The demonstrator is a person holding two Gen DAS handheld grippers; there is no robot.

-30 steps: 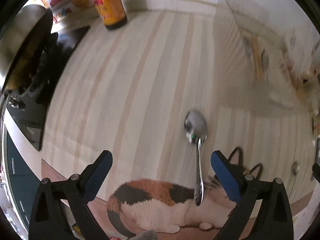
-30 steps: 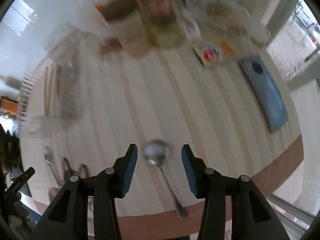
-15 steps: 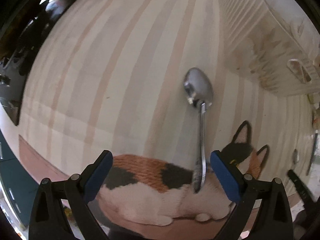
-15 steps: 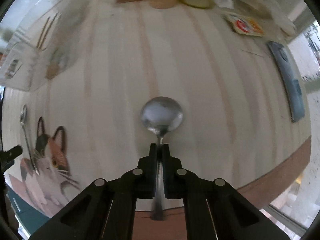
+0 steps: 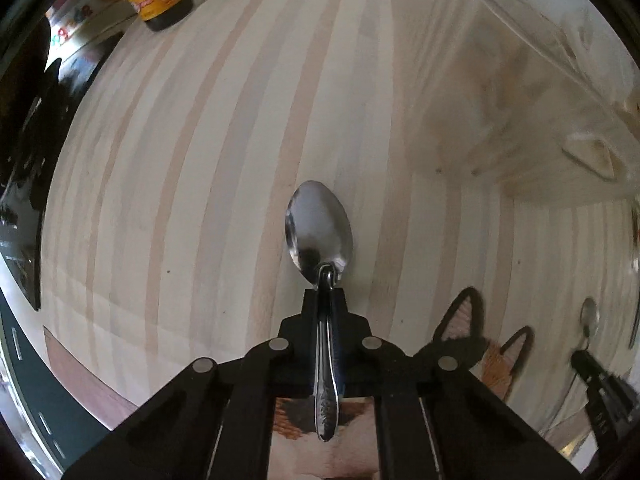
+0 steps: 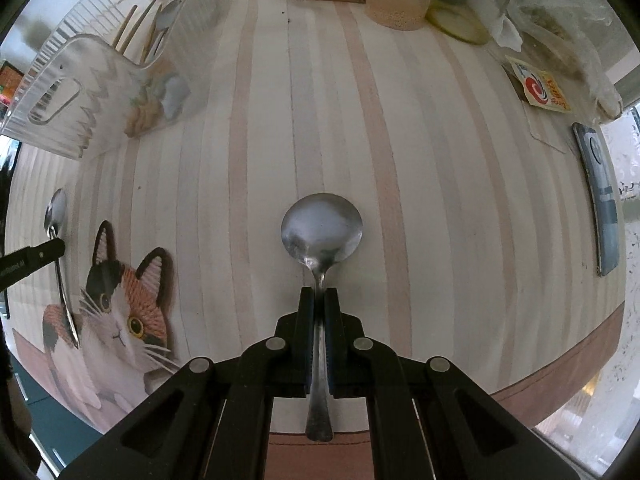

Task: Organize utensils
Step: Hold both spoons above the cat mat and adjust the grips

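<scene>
Your left gripper (image 5: 327, 292) has just closed its jaws on the neck of the oval spoon (image 5: 319, 229), which lies over the cat print (image 6: 116, 312) near the bench's front edge. Your right gripper (image 6: 319, 292) has its jaws clamped on the handle of the round spoon (image 6: 321, 229), also near the front edge of the striped bench (image 6: 420, 140). Farther back at the left, the clear utensil organizer (image 6: 80, 92) holds chopsticks and spoons, with jars along the far edge.
</scene>
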